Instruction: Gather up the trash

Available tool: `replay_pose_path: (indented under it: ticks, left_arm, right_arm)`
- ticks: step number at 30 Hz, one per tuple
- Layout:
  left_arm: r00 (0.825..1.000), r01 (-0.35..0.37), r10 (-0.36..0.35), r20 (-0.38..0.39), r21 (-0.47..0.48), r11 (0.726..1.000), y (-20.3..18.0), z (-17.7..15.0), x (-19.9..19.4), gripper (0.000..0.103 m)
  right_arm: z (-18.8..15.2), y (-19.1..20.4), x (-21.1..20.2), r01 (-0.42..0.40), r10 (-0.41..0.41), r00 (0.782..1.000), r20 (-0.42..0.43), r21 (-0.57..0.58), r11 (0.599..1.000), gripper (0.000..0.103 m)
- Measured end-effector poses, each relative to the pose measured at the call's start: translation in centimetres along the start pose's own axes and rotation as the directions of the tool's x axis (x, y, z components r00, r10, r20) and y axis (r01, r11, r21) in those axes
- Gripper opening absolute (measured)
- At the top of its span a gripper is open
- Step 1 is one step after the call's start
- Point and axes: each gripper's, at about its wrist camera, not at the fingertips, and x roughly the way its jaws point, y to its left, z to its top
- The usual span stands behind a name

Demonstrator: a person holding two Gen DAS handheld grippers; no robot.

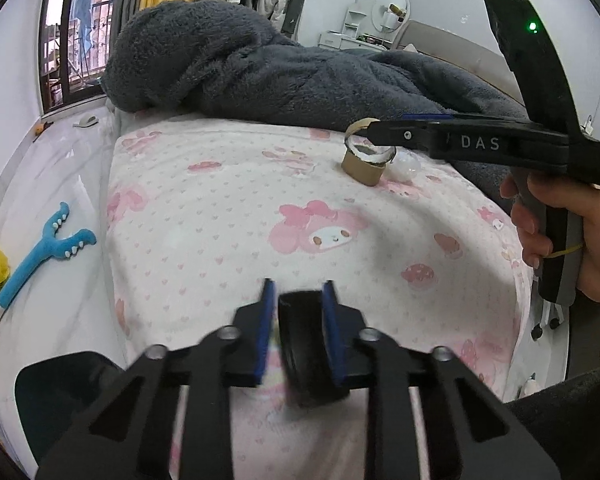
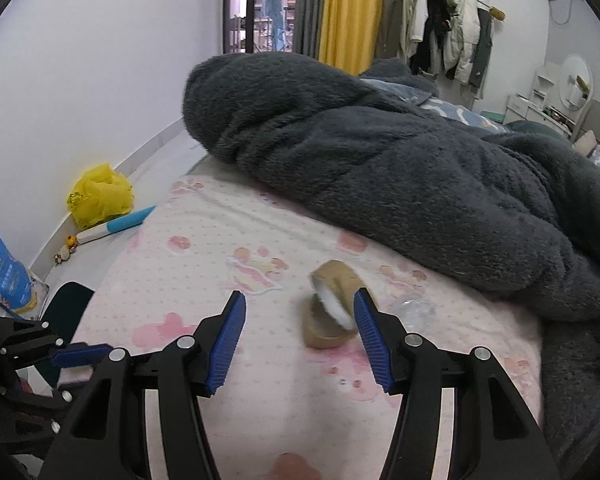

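My left gripper [image 1: 299, 292] is shut on the rim of a black trash bin [image 1: 308, 344] and holds it over the pink bed sheet [image 1: 220, 208]. My right gripper [image 2: 300, 304] is open above the sheet, just short of a brown cardboard tape roll [image 2: 334, 312] that looks blurred and tilted. The roll [image 1: 362, 168] also shows in the left wrist view, under the right gripper's fingers [image 1: 380, 132]. A crumpled clear plastic wrapper [image 2: 416, 310] lies right of the roll; it shows in the left wrist view too [image 1: 408, 166].
A dark grey fluffy blanket [image 2: 380, 152] is piled across the far side of the bed. On the floor to the left are a yellow plastic bag [image 2: 100, 196], a blue stick toy [image 1: 44, 252] and a blue packet [image 2: 4, 276].
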Motion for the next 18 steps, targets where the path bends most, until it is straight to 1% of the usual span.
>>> replay_pose_path:
  ticks: [4, 10, 11, 14, 18]
  left_arm:
    - [0.999, 0.033, -0.033, 0.003, -0.021, 0.999, 0.2, 0.7, 0.4, 0.021]
    - [0.999, 0.05, -0.05, 0.023, -0.025, 0.998, 0.3, 2.0, 0.6, 0.021]
    - [0.998, 0.051, -0.051, 0.025, -0.027, 0.998, 0.4, 2.2, 0.7, 0.021]
    - [0.998, 0.06, -0.058, 0.031, -0.044, 0.997, 0.8, 2.7, 0.9, 0.021]
    - [0.997, 0.065, -0.063, 0.04, -0.055, 0.996, 1.4, 3.5, 1.0, 0.021]
  right_arm:
    - [0.2, -1.1, 0.5, 0.009, -0.009, 1.0, -0.006, 0.018, 1.0, 0.057]
    - [0.4, -1.6, 1.9, 0.031, -0.031, 0.999, -0.04, 0.001, 1.0, 0.057]
    - [0.4, -1.7, 2.2, 0.034, -0.034, 0.998, -0.047, -0.002, 0.999, 0.056]
    - [0.4, -1.8, 2.9, 0.042, -0.042, 0.997, -0.069, -0.011, 0.999, 0.047]
    - [0.5, -2.2, 3.6, 0.034, -0.034, 0.996, -0.081, -0.004, 0.999, 0.042]
